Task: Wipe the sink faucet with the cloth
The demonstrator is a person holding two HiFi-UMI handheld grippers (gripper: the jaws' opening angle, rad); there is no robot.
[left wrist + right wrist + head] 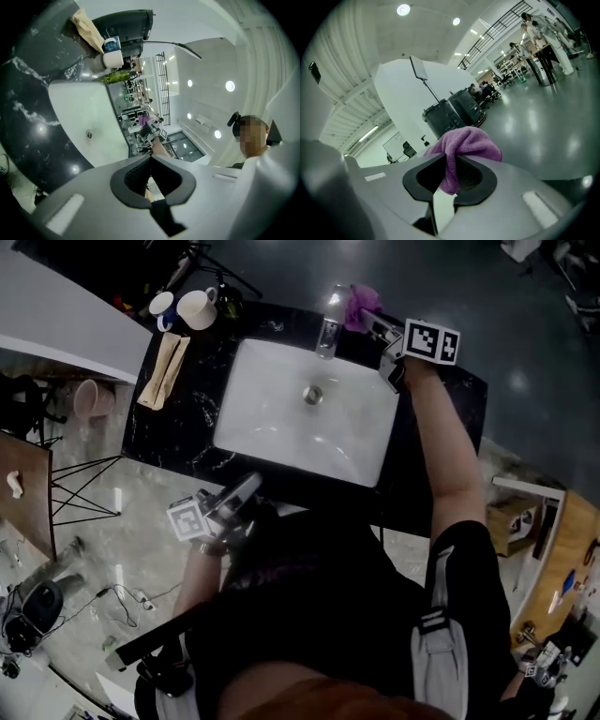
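Observation:
In the head view a white sink basin is set in a black marble counter, with the chrome faucet at its far rim. My right gripper is shut on a purple cloth just right of the faucet's top; whether the cloth touches it I cannot tell. In the right gripper view the cloth bulges out from between the jaws of that gripper. My left gripper hangs at the counter's near edge. In its own view that gripper is shut, nothing in it, facing the basin.
Two white cups and a folded tan cloth lie on the counter's left end. A green bottle lies near the cups. A wooden table and cables are on the floor at left, a cardboard box at right.

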